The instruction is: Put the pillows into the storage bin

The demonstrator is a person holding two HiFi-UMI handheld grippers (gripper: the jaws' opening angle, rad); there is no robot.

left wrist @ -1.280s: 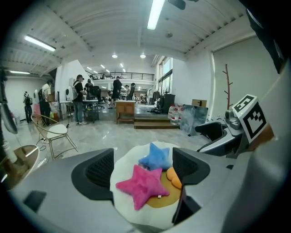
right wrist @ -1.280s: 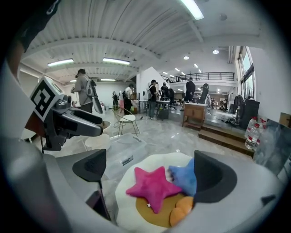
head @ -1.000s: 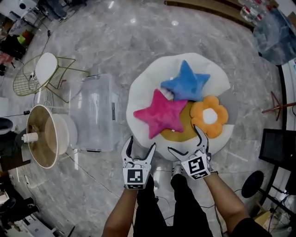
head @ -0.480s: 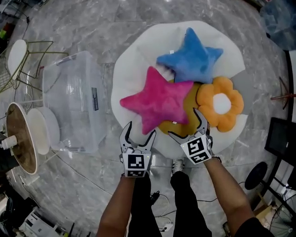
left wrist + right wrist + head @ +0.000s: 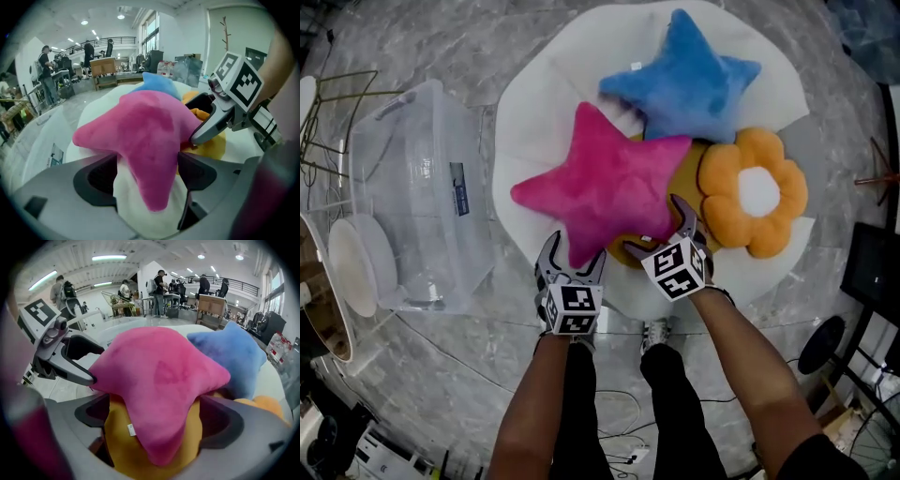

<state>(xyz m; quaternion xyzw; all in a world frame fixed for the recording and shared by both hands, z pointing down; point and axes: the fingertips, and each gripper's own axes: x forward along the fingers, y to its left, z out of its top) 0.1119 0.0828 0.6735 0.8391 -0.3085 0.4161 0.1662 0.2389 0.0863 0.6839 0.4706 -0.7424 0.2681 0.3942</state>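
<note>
A pink star pillow (image 5: 600, 183) lies on a white round cushion (image 5: 525, 141), on top of a mustard pillow (image 5: 628, 251). A blue star pillow (image 5: 680, 80) and an orange flower pillow (image 5: 755, 192) lie beside it. The clear storage bin (image 5: 412, 187) stands empty to the left. My left gripper (image 5: 574, 255) is open, its jaws either side of the pink star's (image 5: 145, 136) lower point. My right gripper (image 5: 656, 228) is open too, straddling another point of the pink star (image 5: 164, 376) and the mustard pillow (image 5: 154, 446) under it.
A round white and tan lamp-like object (image 5: 352, 267) and a wire chair (image 5: 323, 103) stand left of the bin. A black round base (image 5: 825, 342) sits on the marble floor at right. The person's legs are below the cushion. People stand far off in both gripper views.
Both grippers have moved forward from the cushion's near edge onto the pink star's lower points. The head view has closed in on the pillows.
</note>
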